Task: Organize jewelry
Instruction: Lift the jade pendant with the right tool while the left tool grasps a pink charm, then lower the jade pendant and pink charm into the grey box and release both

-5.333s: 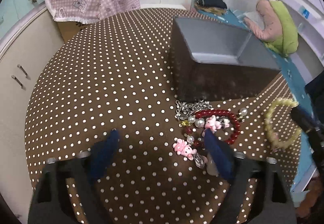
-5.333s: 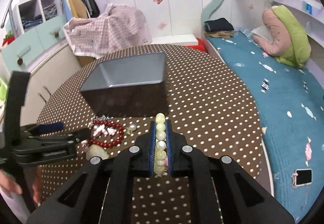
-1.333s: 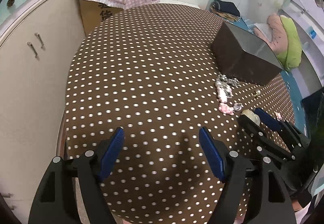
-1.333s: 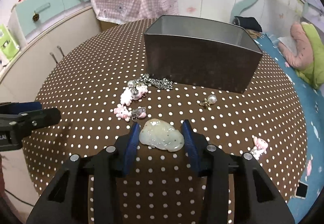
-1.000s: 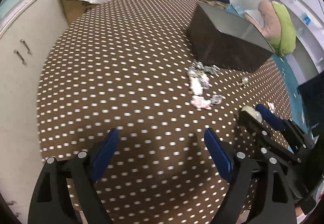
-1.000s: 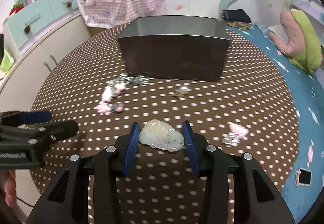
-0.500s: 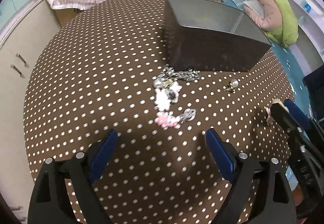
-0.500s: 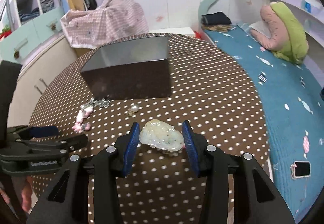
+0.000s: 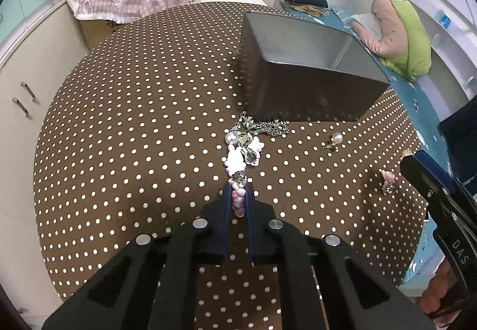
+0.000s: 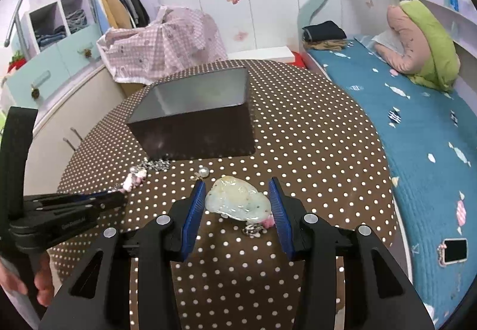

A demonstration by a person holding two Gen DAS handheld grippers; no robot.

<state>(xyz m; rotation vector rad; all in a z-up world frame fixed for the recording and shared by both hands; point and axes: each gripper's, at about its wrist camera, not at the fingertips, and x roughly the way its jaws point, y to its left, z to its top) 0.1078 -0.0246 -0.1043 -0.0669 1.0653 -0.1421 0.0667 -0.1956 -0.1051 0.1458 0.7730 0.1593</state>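
My left gripper [image 9: 239, 194] has just snapped closed, and its blue pads now pinch a small pink bunny charm [image 9: 238, 201] on the brown polka-dot tablecloth [image 9: 143, 127], at the near end of a cluster of white bunny charms, a pearl and silver chain [image 9: 249, 140] lying just in front of the dark grey rectangular box [image 9: 301, 91]. My right gripper [image 10: 237, 203] clamps a pale green carved jade pendant [image 10: 237, 201] between its half-spread pads, above the cloth. A pearl earring [image 9: 334, 140] lies apart, near the box.
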